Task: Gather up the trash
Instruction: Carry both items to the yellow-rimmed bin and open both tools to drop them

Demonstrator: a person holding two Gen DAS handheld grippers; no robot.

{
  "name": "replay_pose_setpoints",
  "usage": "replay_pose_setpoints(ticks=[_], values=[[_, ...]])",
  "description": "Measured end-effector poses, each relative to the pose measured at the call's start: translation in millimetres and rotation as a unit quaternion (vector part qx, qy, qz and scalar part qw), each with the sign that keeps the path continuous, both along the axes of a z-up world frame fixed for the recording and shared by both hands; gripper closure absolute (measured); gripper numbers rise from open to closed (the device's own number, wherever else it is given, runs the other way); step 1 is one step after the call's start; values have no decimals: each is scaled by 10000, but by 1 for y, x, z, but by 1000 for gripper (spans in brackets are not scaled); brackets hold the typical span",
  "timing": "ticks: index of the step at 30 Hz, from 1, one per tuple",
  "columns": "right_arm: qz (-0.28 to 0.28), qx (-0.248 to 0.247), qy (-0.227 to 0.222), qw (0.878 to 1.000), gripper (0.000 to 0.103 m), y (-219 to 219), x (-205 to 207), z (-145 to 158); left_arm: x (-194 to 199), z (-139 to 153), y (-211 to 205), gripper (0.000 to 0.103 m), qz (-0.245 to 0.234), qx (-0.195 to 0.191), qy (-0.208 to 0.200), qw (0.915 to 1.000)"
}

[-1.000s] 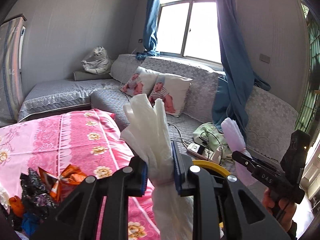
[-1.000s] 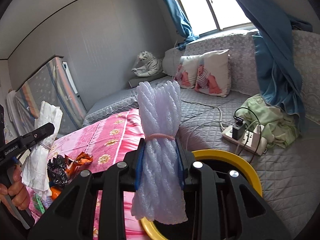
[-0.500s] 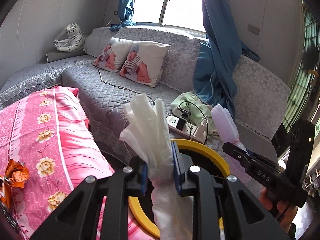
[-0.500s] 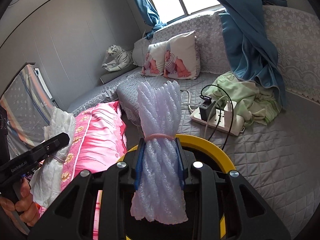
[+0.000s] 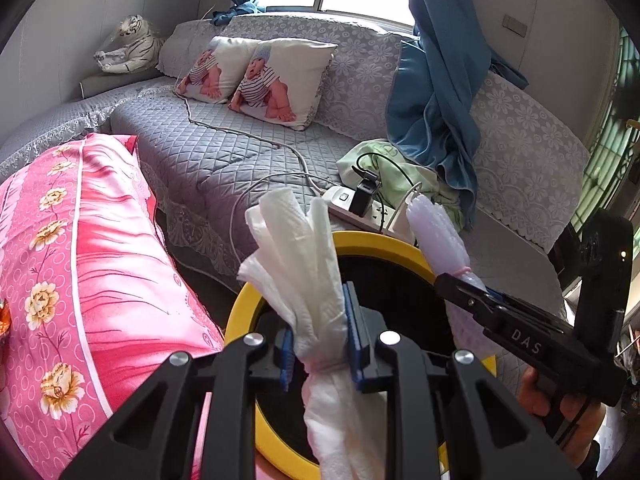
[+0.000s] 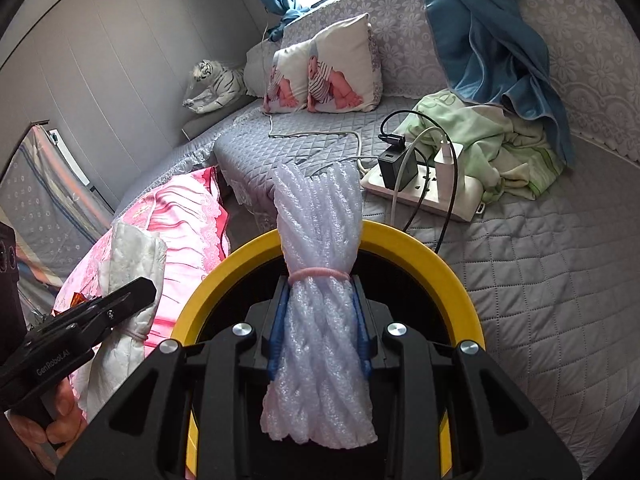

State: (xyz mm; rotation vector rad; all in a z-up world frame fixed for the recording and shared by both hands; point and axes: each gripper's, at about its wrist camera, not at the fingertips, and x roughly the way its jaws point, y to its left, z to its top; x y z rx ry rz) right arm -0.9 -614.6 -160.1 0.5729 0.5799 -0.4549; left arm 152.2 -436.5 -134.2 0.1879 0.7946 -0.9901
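Both grippers clamp trash above a yellow-rimmed bin (image 6: 452,276) (interior dark, unreadable).

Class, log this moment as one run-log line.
left gripper: shut on tissue wad | right gripper: shut on foam netting | both above yellow-rimmed bin

Left gripper (image 5: 320,344) clamps white tissue (image 5: 308,280) — seemingly above yellow-rimmed bin (image 5: 240,320).
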Motion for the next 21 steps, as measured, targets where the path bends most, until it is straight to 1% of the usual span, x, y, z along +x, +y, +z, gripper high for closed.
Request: replay_pose_setpoints(ticks=[3, 4, 5, 8, 10, 11, 18, 21], values=[[-11, -16, 9, 10000, 74, 0, 0, -1, -1, 1, 0, 83, 12, -28, 49, 10000], [-21, -14, 5, 10000, 74, 0, 0, -1, 0, 1, 1, 78, 6, -40, 95, 9999], [-38, -1, 8, 10000, 71, 0, 0, -1, 1, 1, 2, 77, 19, -41, 121, 9999], [-108, 36, 14, 9999, 65, -4, 0, -2, 3, 0, 5, 65, 146, -53, 167, 9997], [-164, 67, -3, 9998, 62, -6, -2, -3, 6, 0, 9, 54, 235, -91, 230, 9994], [-193, 80, -8, 9998, 59, -6, -2, -3, 6, 0, 10, 53, 290, -98, 227, 9993], [-367, -71, -97, 9993, 59, -7, -12, 7, 17, 13, 27, 52, 579, -304, 286, 9974], [-333, -125, -180, 9992, 59, -2, -14, 16, 21, 26, 41, 52, 745, -455, 286, 9958]])
